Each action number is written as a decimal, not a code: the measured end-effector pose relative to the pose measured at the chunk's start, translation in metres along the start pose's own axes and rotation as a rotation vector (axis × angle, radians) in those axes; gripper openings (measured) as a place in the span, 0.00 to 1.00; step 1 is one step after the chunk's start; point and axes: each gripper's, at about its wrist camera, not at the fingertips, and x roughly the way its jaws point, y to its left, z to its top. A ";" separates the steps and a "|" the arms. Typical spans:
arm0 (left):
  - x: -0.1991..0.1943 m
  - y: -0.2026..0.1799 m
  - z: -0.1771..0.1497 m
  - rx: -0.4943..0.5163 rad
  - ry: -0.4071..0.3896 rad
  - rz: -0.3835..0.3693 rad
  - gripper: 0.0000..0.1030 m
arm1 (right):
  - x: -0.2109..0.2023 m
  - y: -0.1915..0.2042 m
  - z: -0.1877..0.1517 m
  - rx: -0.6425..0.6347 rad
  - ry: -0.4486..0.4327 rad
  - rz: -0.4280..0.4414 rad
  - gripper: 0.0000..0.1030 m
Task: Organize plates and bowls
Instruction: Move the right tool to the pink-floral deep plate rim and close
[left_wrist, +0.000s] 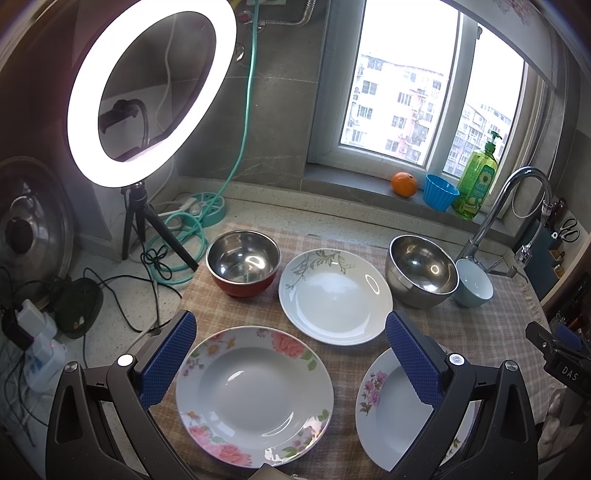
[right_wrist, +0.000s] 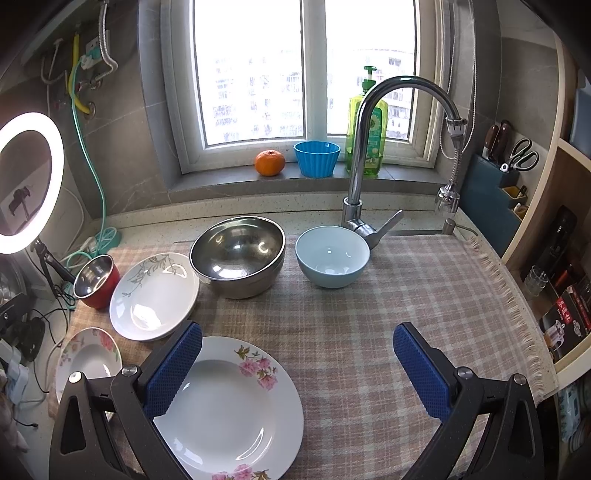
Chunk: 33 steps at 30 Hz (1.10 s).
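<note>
Plates and bowls sit on the checked cloth: rose-rimmed plate low centre between the spread, empty fingers of the left gripper, pink-sprig plate lower left by the released right gripper, steel bowl mid-frame.

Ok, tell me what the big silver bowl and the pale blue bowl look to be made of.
The big silver bowl looks like stainless steel: grey, mirror-like, with blurred reflections inside. The pale blue bowl looks like glazed ceramic: opaque, smooth, with small sharp highlights, though glossy melamine is possible.
</note>
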 end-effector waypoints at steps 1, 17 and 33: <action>0.000 0.001 0.000 -0.001 0.000 0.001 0.99 | 0.000 0.000 0.000 0.000 0.000 0.001 0.99; -0.005 0.034 -0.006 -0.054 -0.001 0.060 0.99 | 0.010 0.022 -0.010 -0.052 0.018 0.089 0.99; -0.004 0.086 -0.032 -0.165 0.072 0.081 0.79 | 0.031 0.082 -0.024 -0.145 0.135 0.298 0.67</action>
